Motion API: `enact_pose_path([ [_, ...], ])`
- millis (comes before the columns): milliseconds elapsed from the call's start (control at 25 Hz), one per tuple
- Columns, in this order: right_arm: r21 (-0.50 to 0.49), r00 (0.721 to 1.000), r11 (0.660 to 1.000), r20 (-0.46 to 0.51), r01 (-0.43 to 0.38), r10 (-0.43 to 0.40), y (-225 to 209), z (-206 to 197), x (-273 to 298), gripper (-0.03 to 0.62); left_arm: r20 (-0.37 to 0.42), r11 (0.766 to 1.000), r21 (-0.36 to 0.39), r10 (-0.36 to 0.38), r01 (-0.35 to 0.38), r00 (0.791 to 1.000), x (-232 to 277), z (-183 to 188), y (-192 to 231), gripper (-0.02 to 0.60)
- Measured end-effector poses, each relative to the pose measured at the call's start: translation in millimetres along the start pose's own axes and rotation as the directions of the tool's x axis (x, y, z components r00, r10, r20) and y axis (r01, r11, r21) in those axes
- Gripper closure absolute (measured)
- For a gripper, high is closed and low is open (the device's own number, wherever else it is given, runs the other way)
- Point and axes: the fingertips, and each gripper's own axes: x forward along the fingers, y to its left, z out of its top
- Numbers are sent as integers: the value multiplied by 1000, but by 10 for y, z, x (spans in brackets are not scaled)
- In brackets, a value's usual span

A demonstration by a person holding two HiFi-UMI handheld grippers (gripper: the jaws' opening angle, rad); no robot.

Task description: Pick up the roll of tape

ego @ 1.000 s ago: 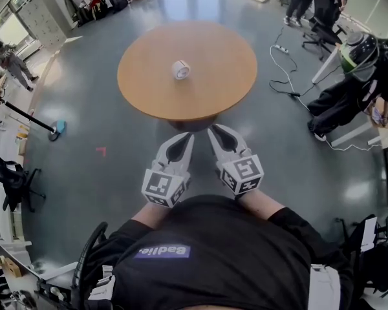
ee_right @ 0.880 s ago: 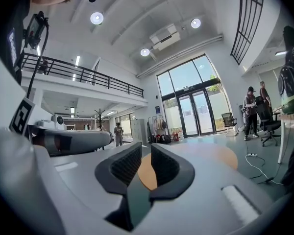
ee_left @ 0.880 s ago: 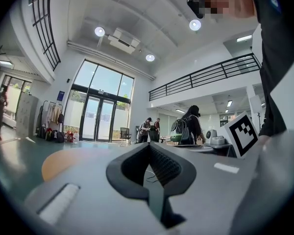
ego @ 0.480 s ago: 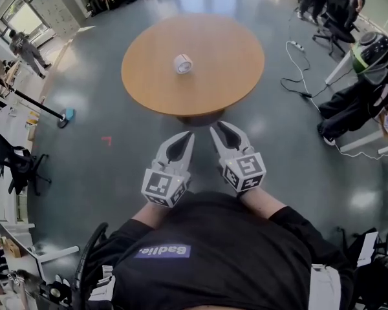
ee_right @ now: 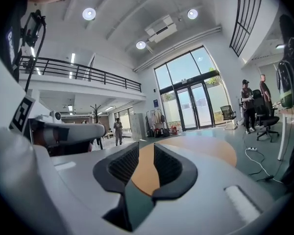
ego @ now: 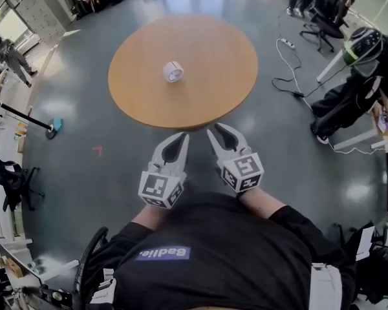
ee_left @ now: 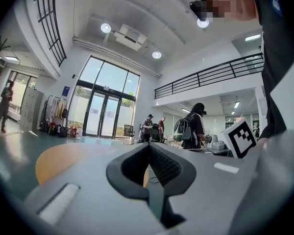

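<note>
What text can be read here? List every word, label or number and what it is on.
"Badlle" (roughly; letters look flipped): purple patch on the person's black shirt.
Blue sign by the glass doors: too small to read.
Marker cubes: black-and-white patterns, no letters.

I hold both grippers out low in front of my torso, side by side and close together, each pointing ahead and roughly level, angled slightly toward one another at the tips. My left gripper [ego: 180, 138] has its jaws closed tip to tip, with nothing in them. My right gripper [ego: 218, 132] has its jaws parted by a narrow gap; they have just been opening, and nothing sits between them. My left forearm [ego: 149, 216] and right forearm [ego: 261, 203] run back into black sleeves.
</note>
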Motion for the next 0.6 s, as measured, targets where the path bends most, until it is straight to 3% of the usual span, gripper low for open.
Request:
enact_pose_path([
  [600,-25,989,989,-45,143,-144,-340,120,1700,473,50,993,-33,-113,115,992,726,296,1762,566],
])
